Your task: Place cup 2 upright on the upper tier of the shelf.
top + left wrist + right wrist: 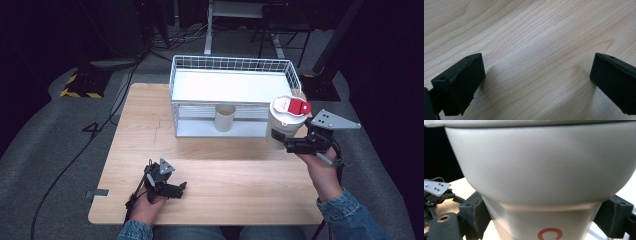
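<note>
In the right gripper view the white cup [541, 177] is cut off at the top and bottom edges of the frame, so its lid and base cannot be seen there. Low in that frame a red mark curves like the top of a letter C, but the rest of the writing is cropped and cannot be read. In the high view the cup's lower part is partly covered by the right gripper [286, 140], and any print on it is too small to make out.

The cup is tall and off-white, wider above and narrowing below a soft ridge, with a white lid that carries a red flap [298, 106]. It sits right of centre in the high view, lifted clear of the wooden table [210, 170], just beside the right front corner of the white wire basket [232, 95]. The right gripper's black jaws are clamped against the narrow lower part from both sides.

A second, plain beige cup [225, 118] stands upright under the basket's shelf.

At the lower left of the high view the left gripper [176, 189] rests low over the table; its own view shows its jaws spread wide with bare wood between them.
</note>
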